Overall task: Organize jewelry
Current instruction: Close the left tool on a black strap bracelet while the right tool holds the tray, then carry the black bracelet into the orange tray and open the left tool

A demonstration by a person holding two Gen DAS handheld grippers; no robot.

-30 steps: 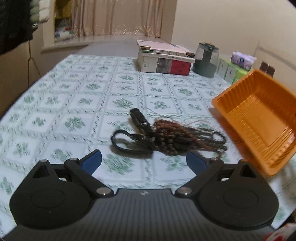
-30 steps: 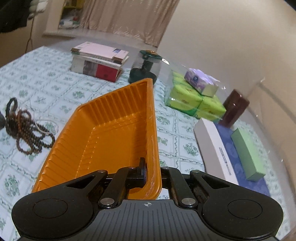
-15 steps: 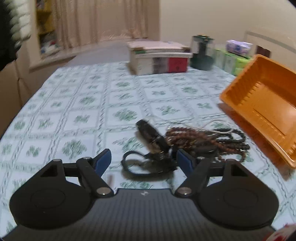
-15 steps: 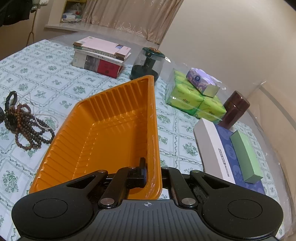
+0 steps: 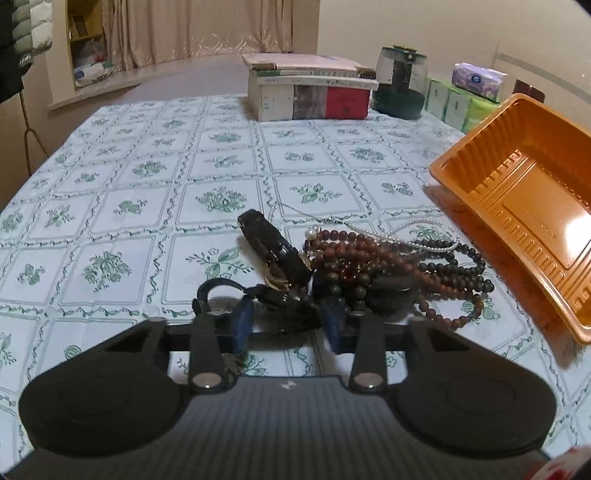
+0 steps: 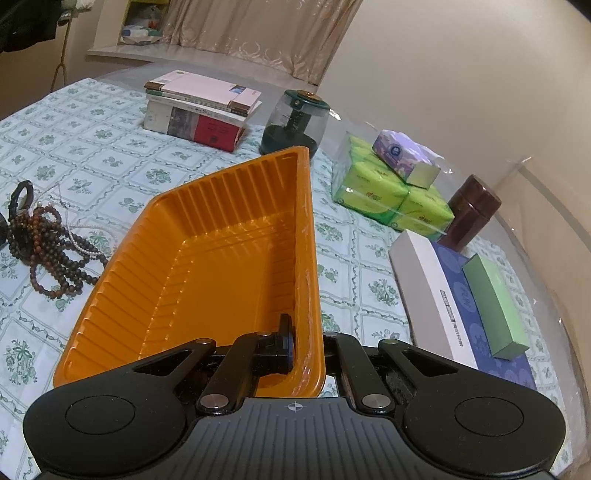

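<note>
A worktop (image 5: 155, 206) covered in a pale cloth printed with green floral squares fills both views, with beige curtains (image 5: 207, 29) and a cream wall behind it. At its far side lie stacked books (image 5: 310, 92) and a dark-based glass jar (image 5: 400, 86). The left hand-held gripper (image 5: 286, 321) is low over the jewelry pile (image 5: 369, 266), a tangle of brown bead strands, a pearl string and a black strap (image 5: 269, 247); its jaws are closing around the pile's dark near end, and whether the blue pads already press it I cannot tell. The right hand-held gripper (image 6: 308, 349) is pressed together on the near rim of the tilted orange tray (image 6: 207, 266). Only the right wrist view shows the green tissue packs (image 6: 391, 199), a brown canister (image 6: 471, 214) and a flat blue box (image 6: 461, 295).
</note>
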